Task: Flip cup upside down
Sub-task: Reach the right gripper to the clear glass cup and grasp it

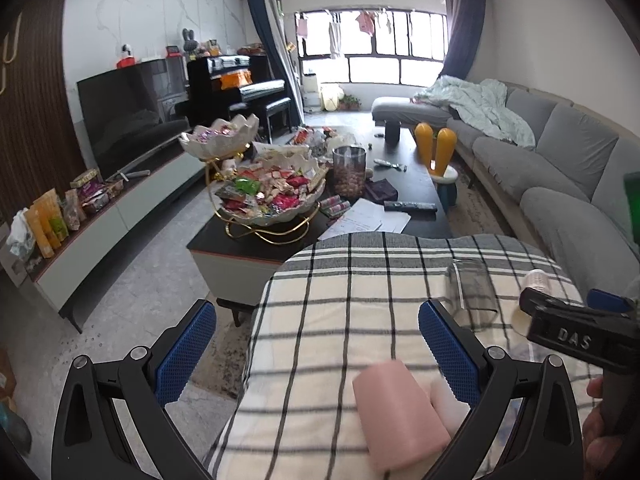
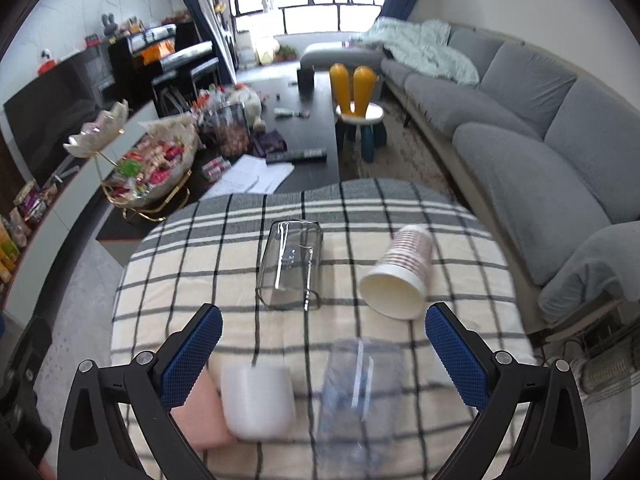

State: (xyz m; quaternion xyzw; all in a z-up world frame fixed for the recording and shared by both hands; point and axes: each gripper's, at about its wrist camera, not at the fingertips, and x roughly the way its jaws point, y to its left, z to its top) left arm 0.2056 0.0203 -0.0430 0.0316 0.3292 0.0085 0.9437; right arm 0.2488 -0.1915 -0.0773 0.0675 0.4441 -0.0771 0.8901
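Note:
Several cups sit on a round table with a plaid cloth [image 2: 192,280]. A striped paper cup [image 2: 400,276] lies on its side, mouth toward me. A clear glass [image 2: 290,266] stands mouth down beside it. Nearer me, a white cup [image 2: 258,400], a pink cup [image 2: 198,416] and a clear plastic cup [image 2: 356,392] stand mouth down, blurred. My right gripper [image 2: 324,356] is open above them, empty. My left gripper [image 1: 316,354] is open and empty above the pink cup [image 1: 400,412]. The right gripper's body [image 1: 580,332] shows in the left wrist view.
A dark coffee table [image 1: 416,160] beyond holds a tiered snack tray [image 1: 272,192], a jar [image 1: 349,172], papers and a remote. A grey sofa [image 2: 540,128] runs along the right. A TV stand [image 1: 120,216] and piano stand on the left.

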